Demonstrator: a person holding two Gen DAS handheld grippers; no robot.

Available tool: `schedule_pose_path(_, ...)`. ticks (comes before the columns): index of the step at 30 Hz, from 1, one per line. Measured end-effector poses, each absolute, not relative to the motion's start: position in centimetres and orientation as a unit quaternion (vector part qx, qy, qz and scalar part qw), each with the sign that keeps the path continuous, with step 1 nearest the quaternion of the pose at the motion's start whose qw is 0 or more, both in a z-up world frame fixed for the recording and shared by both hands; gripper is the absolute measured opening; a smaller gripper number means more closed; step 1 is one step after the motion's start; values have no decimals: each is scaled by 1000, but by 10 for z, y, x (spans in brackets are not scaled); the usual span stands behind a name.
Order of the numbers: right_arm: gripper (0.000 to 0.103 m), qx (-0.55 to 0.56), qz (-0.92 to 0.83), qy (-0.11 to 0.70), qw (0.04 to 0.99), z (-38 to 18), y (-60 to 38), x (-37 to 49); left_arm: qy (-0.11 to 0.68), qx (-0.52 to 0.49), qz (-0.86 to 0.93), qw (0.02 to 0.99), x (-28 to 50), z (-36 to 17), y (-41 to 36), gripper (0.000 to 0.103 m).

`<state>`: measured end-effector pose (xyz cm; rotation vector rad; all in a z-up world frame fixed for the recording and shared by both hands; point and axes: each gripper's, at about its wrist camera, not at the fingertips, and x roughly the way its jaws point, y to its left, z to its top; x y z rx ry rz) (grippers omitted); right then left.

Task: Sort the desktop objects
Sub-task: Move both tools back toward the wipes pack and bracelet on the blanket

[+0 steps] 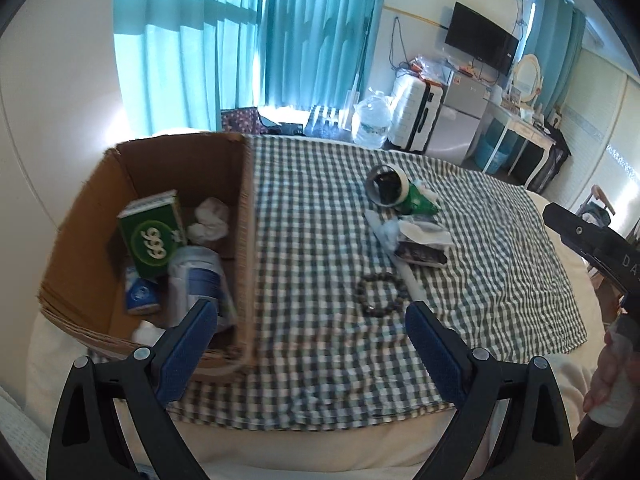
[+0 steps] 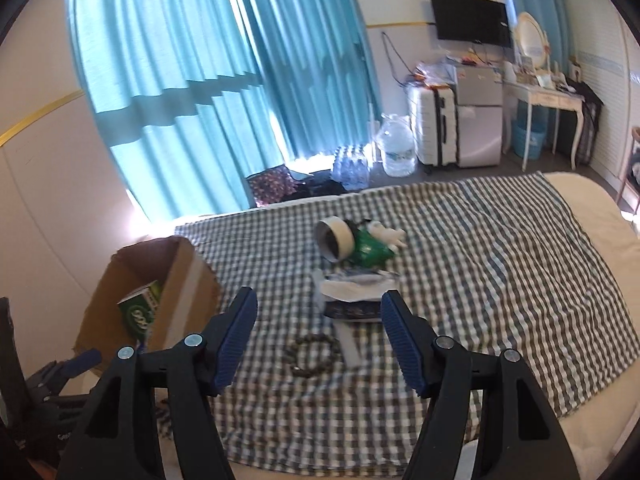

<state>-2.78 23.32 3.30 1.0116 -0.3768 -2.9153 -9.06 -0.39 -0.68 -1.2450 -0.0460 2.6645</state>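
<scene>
Dark beads make up the bracelet [image 2: 311, 354] lying on the checked cloth [image 2: 500, 264] near my right gripper [image 2: 318, 326], both tools spread empty; I judge it light, floppy, best pinched across one strand.

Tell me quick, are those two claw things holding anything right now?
Left gripper: open, fingers spread, holding nothing.
Right gripper: open, holding nothing.
</scene>
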Motion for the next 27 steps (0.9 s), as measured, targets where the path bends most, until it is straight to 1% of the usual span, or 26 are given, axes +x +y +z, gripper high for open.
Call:
schedule_pose_path(5,67,335,-933,-133,13,7,263,-40,-17,-428,898,99,-96,-36,34,98)
schedule_pose_path(11,67,355,-926,-129,19,-34,284,-58,-21,-462,882,89,-119,-79,63,98)
schedule_pose_path(18,67,387,-905,-177,24,-85,306,-97,12,-460,885,77,-139,-115,88,98)
schedule_pose_path(23,67,413,-894,-170,25,-113,314,-129,39,-482,872,77,-158,-147,108,98)
schedule_pose_path(27,67,418,-889,-186,25,-125,323,-151,34,-502,861,82,-174,-171,118,98)
